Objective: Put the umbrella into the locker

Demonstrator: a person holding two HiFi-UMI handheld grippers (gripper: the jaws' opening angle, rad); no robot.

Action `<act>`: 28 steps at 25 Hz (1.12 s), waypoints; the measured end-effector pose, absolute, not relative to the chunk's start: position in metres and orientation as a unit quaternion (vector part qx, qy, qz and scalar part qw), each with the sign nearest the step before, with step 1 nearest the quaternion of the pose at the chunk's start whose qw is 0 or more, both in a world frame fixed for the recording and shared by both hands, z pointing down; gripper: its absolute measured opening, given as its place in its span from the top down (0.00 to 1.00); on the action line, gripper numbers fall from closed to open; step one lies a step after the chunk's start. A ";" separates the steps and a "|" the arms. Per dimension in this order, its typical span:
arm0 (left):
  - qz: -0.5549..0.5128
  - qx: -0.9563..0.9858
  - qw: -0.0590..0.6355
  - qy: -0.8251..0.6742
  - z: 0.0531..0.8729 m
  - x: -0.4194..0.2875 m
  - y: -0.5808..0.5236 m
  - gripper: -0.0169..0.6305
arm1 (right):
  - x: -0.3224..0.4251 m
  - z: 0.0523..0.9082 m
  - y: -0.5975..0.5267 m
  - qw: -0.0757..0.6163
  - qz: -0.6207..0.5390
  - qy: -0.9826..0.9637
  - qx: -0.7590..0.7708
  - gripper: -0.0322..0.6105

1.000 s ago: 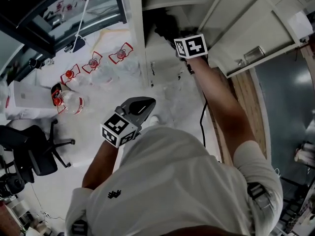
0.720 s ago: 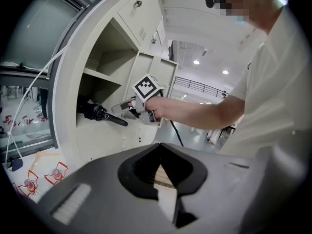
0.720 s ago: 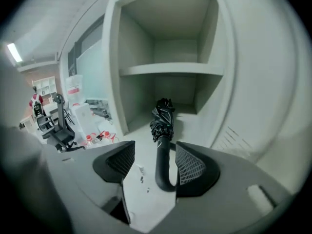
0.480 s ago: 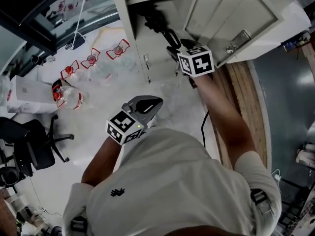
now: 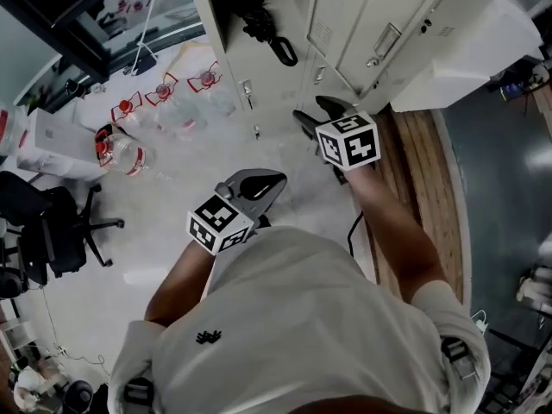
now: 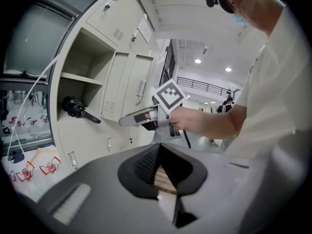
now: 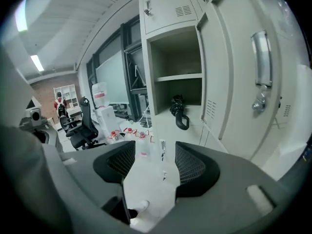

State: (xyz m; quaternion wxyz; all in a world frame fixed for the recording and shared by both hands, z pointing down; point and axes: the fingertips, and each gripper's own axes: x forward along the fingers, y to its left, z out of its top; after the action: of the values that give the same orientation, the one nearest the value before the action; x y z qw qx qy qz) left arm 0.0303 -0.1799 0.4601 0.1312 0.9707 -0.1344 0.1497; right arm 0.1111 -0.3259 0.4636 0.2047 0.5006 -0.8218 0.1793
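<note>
Two tools idle | right tool (image 7: 148,165) spread, empty | left tool (image 6: 158,168) closed, empty | umbrella (image 7: 179,112) lying inside open locker (image 7: 148,72), handle outward, so stowing looks done

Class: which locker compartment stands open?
The shelved compartment below the small vented door. It alone shows its inside, with the black umbrella lying on its floor beneath the shelf.

Office or lab workroom. Bank of pale metal lockers (image 7: 168,6) along one wall. Black swivel chair (image 5: 53,235) on smooth pale floor (image 5: 172,257). Glass partition (image 7: 114,77), strip lights (image 7: 37,62) overhead, white cartons (image 5: 47,149) stacked nearby.
</note>
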 end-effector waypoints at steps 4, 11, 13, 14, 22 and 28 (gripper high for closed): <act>0.146 0.969 0.131 -0.148 0.458 0.043 -0.145 0.89 | 0.118 0.473 -0.271 0.195 0.191 -0.831 0.484 0.57; 0.150 0.963 0.129 -0.186 0.466 0.046 -0.097 0.89 | 0.119 0.492 -0.176 0.193 0.199 -0.851 0.445 0.61; 0.156 0.961 0.125 -0.193 0.469 0.047 -0.084 0.89 | 0.122 0.492 -0.152 0.189 0.194 -0.857 0.438 0.64; 0.158 0.960 0.125 -0.196 0.471 0.048 -0.077 0.89 | 0.124 0.492 -0.142 0.186 0.193 -0.859 0.436 0.66; 0.139 0.947 0.175 -0.230 0.481 0.044 -0.046 0.89 | 0.134 0.497 -0.070 0.166 0.208 -0.864 0.428 0.74; 0.143 0.945 0.174 -0.237 0.481 0.049 -0.036 0.89 | 0.150 0.502 -0.045 0.152 0.219 -0.856 0.444 0.78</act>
State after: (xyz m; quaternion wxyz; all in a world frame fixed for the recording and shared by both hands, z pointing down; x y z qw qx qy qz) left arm 0.0493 -0.0365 0.4812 0.1741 0.9450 -0.2370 0.1433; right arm 0.1503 -0.0451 0.5024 0.1522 0.4437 -0.8557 0.2186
